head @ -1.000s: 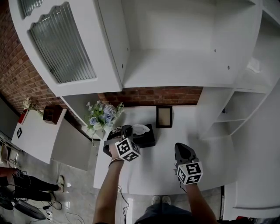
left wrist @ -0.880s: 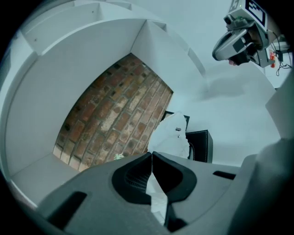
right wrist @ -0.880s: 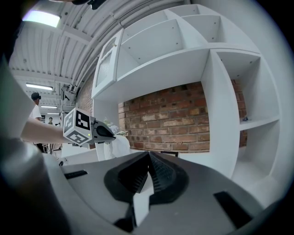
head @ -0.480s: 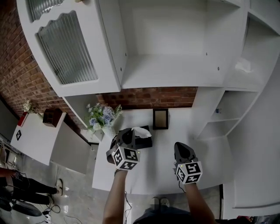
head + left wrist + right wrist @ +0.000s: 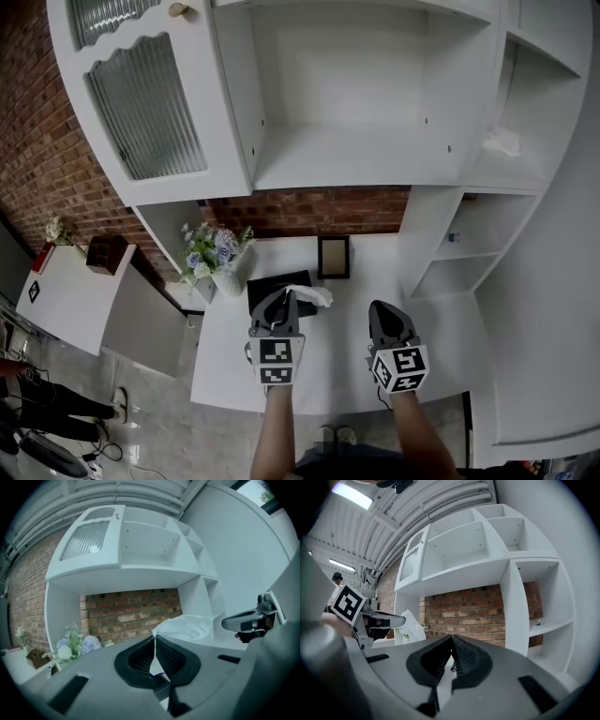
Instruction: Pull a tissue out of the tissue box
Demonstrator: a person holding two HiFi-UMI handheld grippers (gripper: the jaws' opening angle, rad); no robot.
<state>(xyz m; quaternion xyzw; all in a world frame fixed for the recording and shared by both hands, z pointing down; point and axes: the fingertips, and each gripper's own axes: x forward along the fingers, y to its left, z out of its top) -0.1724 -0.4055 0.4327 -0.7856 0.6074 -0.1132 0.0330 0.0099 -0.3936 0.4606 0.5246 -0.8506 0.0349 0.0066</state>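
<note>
The black tissue box (image 5: 267, 284) lies on the white counter (image 5: 328, 366), just beyond my left gripper (image 5: 284, 302). That gripper is shut on a white tissue (image 5: 316, 295), which bunches out past its tips above the box's right end. In the left gripper view the tissue (image 5: 183, 626) billows beyond the closed jaws of the left gripper (image 5: 154, 638). My right gripper (image 5: 385, 319) hovers to the right over the counter, shut with nothing in it. In the right gripper view the right gripper (image 5: 451, 640) points at the brick wall, with the tissue (image 5: 411, 624) off to the left.
A vase of pale flowers (image 5: 217, 255) stands left of the box. A small picture frame (image 5: 333, 256) leans against the brick wall (image 5: 309, 211). White shelves (image 5: 450, 262) rise on the right, and a cabinet (image 5: 150, 103) hangs above.
My left gripper has risen from the box and come nearer and to the right, rolling as it went, with the tissue drawn up along with it. The right gripper has lifted a little.
</note>
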